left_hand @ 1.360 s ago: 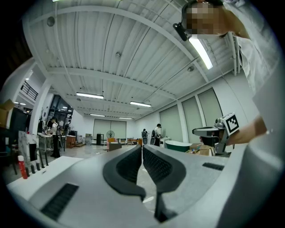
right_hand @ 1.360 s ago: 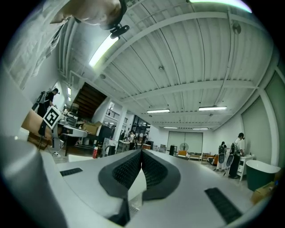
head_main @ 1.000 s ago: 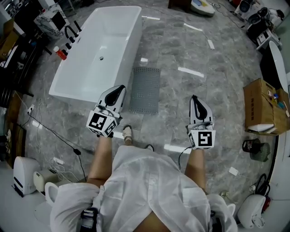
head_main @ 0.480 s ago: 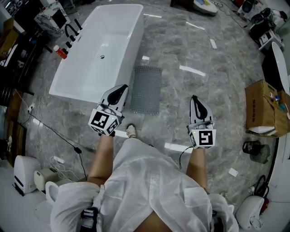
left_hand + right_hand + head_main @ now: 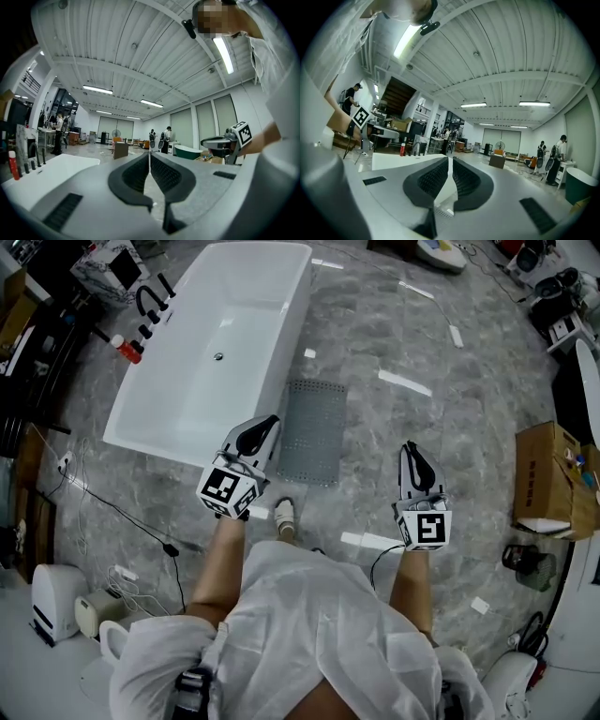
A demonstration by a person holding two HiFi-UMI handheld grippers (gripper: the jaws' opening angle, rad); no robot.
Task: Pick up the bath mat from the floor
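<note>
A grey perforated bath mat (image 5: 312,431) lies flat on the marble floor beside the white bathtub (image 5: 211,357). My left gripper (image 5: 270,422) is held level above the mat's near left edge, jaws shut with nothing between them (image 5: 149,165). My right gripper (image 5: 408,448) is held to the right of the mat, apart from it, also shut and empty (image 5: 450,171). Both gripper views look out level across the hall, so the mat is hidden in them. The bathtub's rim (image 5: 393,159) shows at left in the right gripper view.
A red bottle (image 5: 129,353) and black taps (image 5: 148,307) stand at the tub's left side. An open cardboard box (image 5: 550,474) sits at the right. Cables (image 5: 112,517) and white appliances (image 5: 52,601) lie at lower left. A shoe (image 5: 284,517) is just short of the mat.
The person has stepped forward toward the mat. Both grippers have moved with the body, the left one now over the mat's near corner. The jaws stay shut.
</note>
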